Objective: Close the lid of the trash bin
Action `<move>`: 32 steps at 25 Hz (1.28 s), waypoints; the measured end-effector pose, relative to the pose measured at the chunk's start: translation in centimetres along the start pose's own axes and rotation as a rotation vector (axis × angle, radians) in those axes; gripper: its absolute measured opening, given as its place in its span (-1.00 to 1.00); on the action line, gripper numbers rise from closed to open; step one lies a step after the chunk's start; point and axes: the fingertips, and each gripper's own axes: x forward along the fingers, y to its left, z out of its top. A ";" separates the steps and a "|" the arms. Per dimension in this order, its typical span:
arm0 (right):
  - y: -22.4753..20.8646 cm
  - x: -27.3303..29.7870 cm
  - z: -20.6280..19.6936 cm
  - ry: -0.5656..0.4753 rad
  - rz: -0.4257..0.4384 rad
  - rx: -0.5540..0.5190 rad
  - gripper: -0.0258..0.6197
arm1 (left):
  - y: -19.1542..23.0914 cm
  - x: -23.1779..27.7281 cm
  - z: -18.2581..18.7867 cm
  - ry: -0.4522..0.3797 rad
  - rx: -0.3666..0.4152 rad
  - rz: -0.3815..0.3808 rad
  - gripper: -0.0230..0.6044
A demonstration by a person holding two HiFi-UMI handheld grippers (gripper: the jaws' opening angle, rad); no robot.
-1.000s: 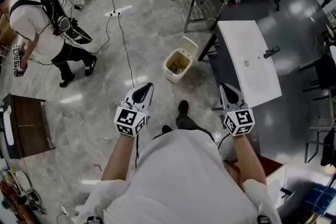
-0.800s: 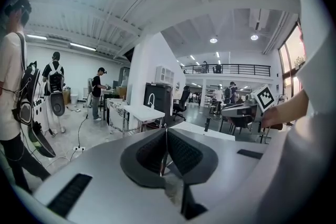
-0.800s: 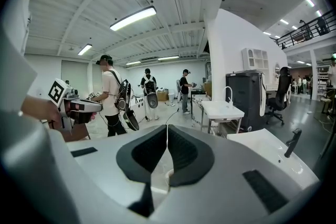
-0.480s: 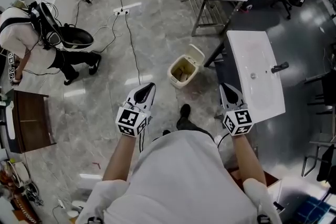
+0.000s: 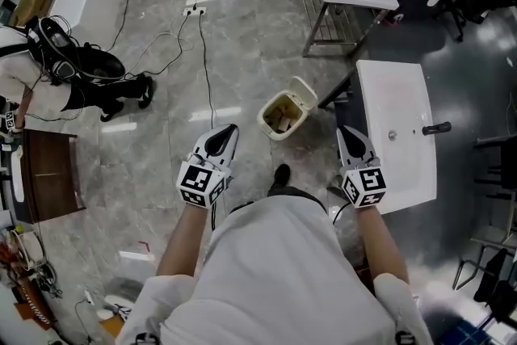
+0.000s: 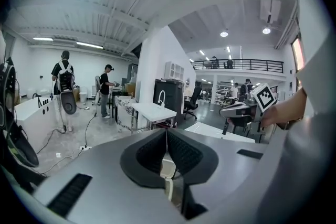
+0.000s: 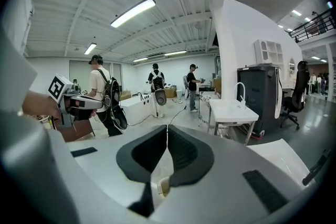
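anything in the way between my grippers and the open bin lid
Nothing visible does. Only bare floor lies between the left gripper, the right gripper and the trash bin with its raised lid. A black cable runs left of the bin, off the path.

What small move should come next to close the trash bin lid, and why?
Probably lower the right gripper toward the raised lid, which is nearer to it than to the left gripper. The trash bin stands open on the floor ahead; neither gripper touches it, and both have jaws shut, empty.
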 end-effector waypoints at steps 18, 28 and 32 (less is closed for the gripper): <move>-6.7 6.7 -0.9 0.066 0.080 -0.036 -0.83 | 1.3 8.4 1.0 0.038 -0.018 0.057 -0.86; -7.5 9.5 -2.0 0.126 0.010 0.003 -0.83 | 4.2 11.7 0.8 0.068 -0.003 -0.003 -0.86; -6.9 11.0 -2.6 0.159 -0.013 0.014 -0.83 | 5.7 13.1 0.0 0.089 0.001 -0.054 -0.86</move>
